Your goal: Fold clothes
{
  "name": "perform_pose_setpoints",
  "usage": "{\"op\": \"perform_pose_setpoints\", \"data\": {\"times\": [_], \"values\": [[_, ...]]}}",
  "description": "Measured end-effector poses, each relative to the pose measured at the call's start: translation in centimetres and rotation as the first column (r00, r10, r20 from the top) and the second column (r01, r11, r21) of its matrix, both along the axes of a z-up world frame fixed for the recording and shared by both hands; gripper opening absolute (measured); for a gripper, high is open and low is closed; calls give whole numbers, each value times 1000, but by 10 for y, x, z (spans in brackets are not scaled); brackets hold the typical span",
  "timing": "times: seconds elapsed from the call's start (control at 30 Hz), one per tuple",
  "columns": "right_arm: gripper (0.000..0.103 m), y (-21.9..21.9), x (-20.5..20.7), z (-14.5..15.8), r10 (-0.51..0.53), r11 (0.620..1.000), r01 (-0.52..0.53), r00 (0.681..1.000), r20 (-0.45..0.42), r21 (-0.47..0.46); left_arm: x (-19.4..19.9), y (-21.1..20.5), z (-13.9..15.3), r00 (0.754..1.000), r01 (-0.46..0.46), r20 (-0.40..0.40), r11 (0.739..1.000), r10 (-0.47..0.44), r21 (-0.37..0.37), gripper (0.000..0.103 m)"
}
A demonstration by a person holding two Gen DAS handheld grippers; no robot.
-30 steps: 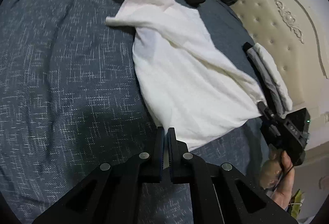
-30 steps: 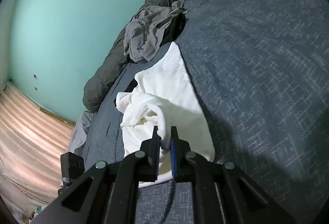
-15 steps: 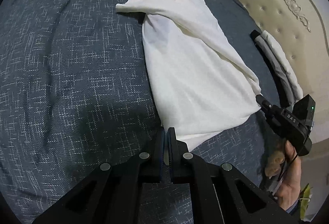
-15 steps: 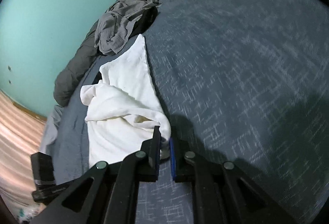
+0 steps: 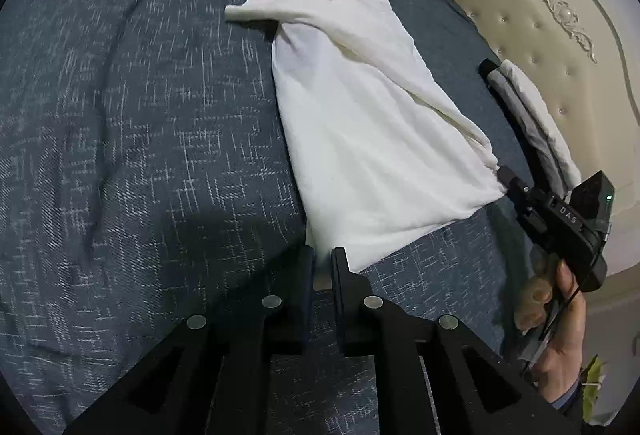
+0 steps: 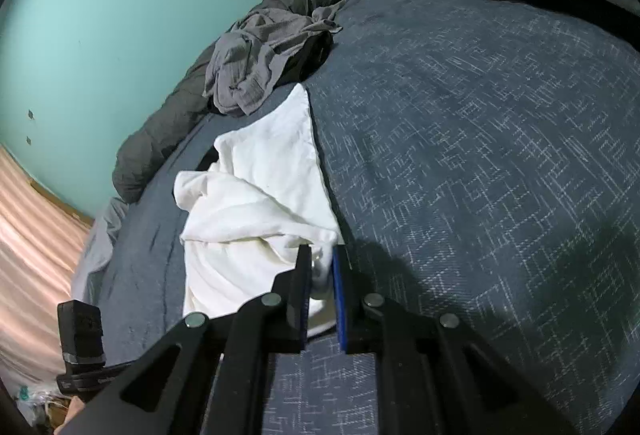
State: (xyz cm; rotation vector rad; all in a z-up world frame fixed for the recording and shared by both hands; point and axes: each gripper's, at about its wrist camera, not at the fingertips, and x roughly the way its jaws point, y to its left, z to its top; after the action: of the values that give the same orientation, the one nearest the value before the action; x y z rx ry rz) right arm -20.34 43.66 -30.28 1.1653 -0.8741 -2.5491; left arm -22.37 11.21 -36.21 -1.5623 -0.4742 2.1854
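Looking along the left gripper (image 5: 321, 267), its jaws have just been easing apart to a narrow gap with the near corner of the white garment (image 5: 372, 139) between them, the cloth spread on the blue bedspread (image 5: 132, 123). From the right wrist, the right gripper (image 6: 321, 267) stands barely parted around a bunched corner of the same garment.
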Motion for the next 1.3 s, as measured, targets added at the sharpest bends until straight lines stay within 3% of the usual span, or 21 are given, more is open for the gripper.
{"op": "perform_pose_setpoints", "data": {"times": [0.23, 0.37, 0.47, 0.67, 0.8, 0.87, 1.0, 1.13, 1.3], "values": [[11, 13, 3, -12, -74, 996, 71, 994, 75, 44, 1, 0, 1, 1000, -3, -26, 1000, 3, -12, 10], [11, 20, 9, 2, -85, 996, 85, 996, 14, 4, 7, -17, 9, 996, -41, -75, 999, 42, 15, 12], [11, 1, 10, 20, -11, 1000, 12, 999, -49, 22, 9, -34, 12, 992, -78, -101, 997, 79, 5, 28], [19, -59, 1, 37, 167, 983, -158, 982, -86, 97, 10, -64, 10, 983, -127, -137, 991, 123, -26, 30], [20, -98, -17, 37, 269, 949, -257, 962, -41, 183, 6, -80, 7, 979, -139, -156, 990, 132, -36, 33], [20, -113, -24, 35, 313, 931, -302, 949, -24, 203, 3, -88, 5, 976, -150, -165, 988, 142, -37, 41], [25, -145, -43, 34, 396, 895, -387, 918, 4, 221, 2, -102, 5, 971, -169, -179, 984, 158, -47, 42], [32, -184, -65, 39, 472, 827, -450, 881, 18, 336, -1, -110, 7, 968, -186, -180, 982, 176, -39, 46], [32, -226, -88, 39, 569, 754, -540, 821, 40, 375, -3, -119, 9, 964, -206, -171, 979, 204, 4, 49]]}}
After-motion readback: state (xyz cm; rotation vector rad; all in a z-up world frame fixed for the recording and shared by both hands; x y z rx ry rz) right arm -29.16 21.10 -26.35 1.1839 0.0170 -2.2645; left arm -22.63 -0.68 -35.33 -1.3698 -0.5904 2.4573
